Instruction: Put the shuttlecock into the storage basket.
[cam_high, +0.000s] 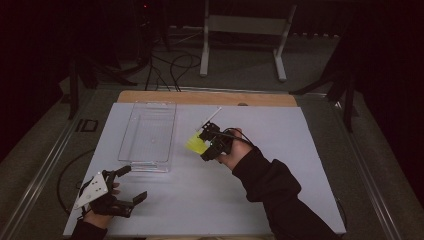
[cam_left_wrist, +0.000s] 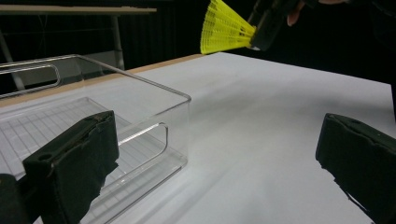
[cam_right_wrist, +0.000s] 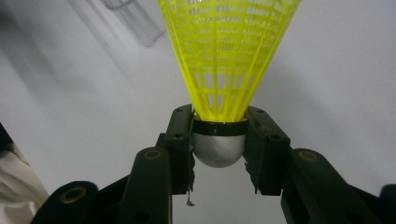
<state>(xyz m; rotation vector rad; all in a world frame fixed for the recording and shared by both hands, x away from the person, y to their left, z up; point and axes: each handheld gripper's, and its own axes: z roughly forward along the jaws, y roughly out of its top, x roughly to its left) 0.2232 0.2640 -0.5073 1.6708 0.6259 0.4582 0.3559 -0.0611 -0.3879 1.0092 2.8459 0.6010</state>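
The right claw (cam_right_wrist: 219, 140) pinches the yellow plastic mesh shuttlecock (cam_right_wrist: 226, 56) by its grey rounded cork base, the skirt pointing away from the claw, clear above the white surface (cam_high: 280, 150). The left claw (cam_left_wrist: 219, 163) stands spread with nothing between its jaws, just beside the clear rectangular plastic tray (cam_left_wrist: 159, 116) at its left jaw.

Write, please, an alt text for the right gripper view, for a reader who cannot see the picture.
The right gripper grips a yellow shuttlecock by its silver rounded base, one black jaw pressed on each side. The mesh skirt fans out towards the top of the picture, above the white table. A corner of the clear plastic bin shows at the upper left.
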